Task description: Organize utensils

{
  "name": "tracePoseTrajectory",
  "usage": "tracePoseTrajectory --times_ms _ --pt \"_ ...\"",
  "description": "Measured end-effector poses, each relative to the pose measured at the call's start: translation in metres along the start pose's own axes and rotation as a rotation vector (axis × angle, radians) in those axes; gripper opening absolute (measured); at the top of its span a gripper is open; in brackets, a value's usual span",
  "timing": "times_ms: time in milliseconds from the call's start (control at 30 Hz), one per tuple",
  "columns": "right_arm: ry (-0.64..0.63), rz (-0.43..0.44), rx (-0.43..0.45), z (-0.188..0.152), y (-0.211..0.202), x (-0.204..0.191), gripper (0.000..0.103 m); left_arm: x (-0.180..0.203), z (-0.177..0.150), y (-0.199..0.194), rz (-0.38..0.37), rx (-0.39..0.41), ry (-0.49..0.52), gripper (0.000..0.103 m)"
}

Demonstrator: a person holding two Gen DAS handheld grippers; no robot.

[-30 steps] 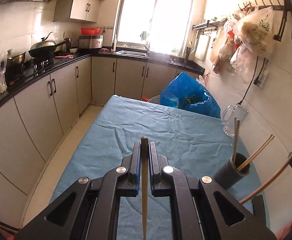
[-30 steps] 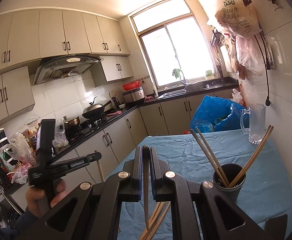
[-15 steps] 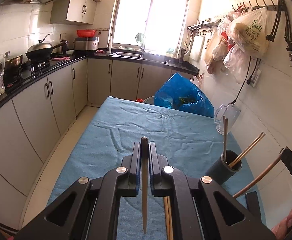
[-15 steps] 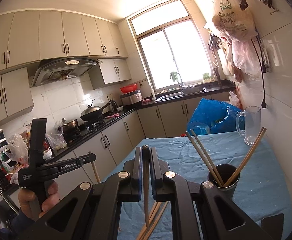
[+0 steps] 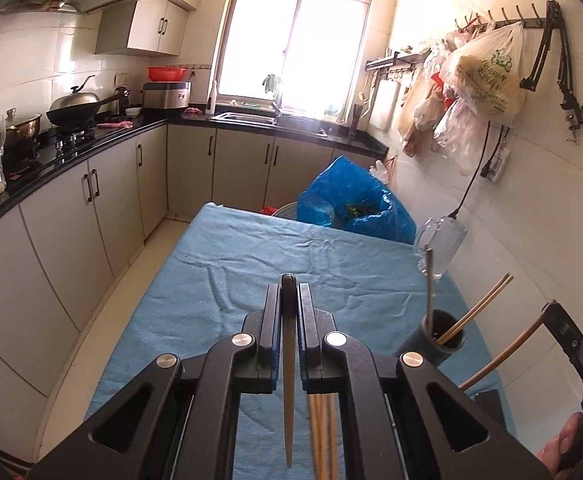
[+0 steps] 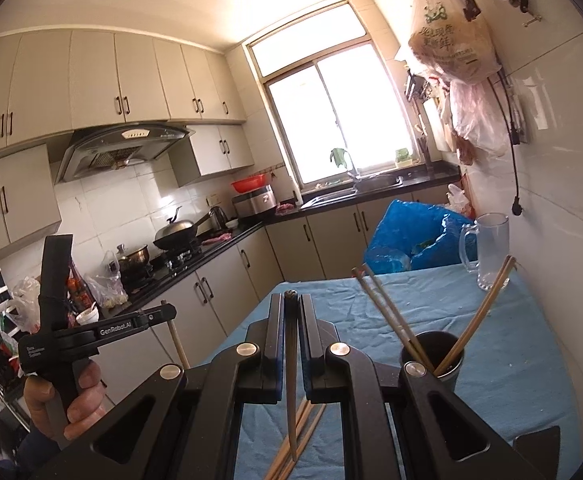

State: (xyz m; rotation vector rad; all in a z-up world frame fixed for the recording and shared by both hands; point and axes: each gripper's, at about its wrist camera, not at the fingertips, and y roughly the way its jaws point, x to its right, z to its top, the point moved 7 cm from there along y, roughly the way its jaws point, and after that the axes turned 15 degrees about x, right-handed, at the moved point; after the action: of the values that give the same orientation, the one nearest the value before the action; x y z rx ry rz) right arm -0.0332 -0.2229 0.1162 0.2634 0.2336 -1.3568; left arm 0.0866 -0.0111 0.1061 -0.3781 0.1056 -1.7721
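Both grippers are clamping down on a single chopstick each. The left gripper is squeezing its jaws tight around a chopstick whose dark end is poking out past the fingertips, with the pale tapered end hanging back toward the camera. The right gripper is doing the same with its own chopstick, dark tip sticking out front.

The dark holder cup is sitting on the blue tablecloth near the wall side, with several chopsticks already leaning out of it at different angles, plus what's looking like a metal-handled utensil standing upright, hard to tell exactly what from here. A few loose chopsticks are lying on the cloth right under the grippers.

From the right wrist view the left hand is hanging out over the floor side of the table, off to the left. A clear glass mug is standing by the wall past the cup, and a blue plastic bag is sitting at the table's far end.
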Motion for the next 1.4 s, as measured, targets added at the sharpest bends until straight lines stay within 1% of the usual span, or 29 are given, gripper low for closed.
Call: tracePoseTrajectory --times_ms 233,300,500,600,633,733,900,1033,1167,1300,1400 --pt "0.026 -0.088 0.105 0.035 -0.024 0.036 0.008 0.036 0.022 -0.006 -0.067 0.060 -0.018 0.007" --pt "0.039 -0.126 0.140 0.047 -0.033 0.051 0.008 0.049 0.026 -0.004 -0.086 0.063 -0.011 0.007" --pt "0.065 -0.204 0.222 0.073 -0.050 0.083 0.008 0.081 0.041 0.007 -0.127 0.077 -0.027 0.007" --pt "0.075 -0.214 0.240 0.080 -0.054 0.090 0.008 0.095 0.050 0.012 -0.146 0.092 -0.029 0.007" --pt "0.081 -0.226 0.264 0.088 -0.057 0.096 0.008 0.099 0.054 0.013 -0.151 0.096 -0.027 0.007" --pt "0.083 -0.245 0.292 0.099 -0.056 0.105 0.008 0.114 0.066 0.020 -0.171 0.110 -0.038 0.007" --pt "0.102 -0.264 0.294 0.108 -0.042 0.123 0.008 0.145 0.086 0.037 -0.196 0.146 -0.057 0.007" --pt "0.091 -0.291 0.304 0.110 -0.032 0.136 0.008 0.162 0.093 0.053 -0.206 0.170 -0.080 0.007" --pt "0.117 -0.318 0.278 0.102 -0.016 0.155 0.008 0.174 0.083 0.078 -0.195 0.162 -0.086 0.007" --pt "0.137 -0.329 0.236 0.083 -0.001 0.168 0.008 0.179 0.064 0.102 -0.190 0.145 -0.093 0.007" --pt "0.137 -0.337 0.201 0.068 0.009 0.173 0.008 0.178 0.049 0.119 -0.171 0.122 -0.090 0.007"
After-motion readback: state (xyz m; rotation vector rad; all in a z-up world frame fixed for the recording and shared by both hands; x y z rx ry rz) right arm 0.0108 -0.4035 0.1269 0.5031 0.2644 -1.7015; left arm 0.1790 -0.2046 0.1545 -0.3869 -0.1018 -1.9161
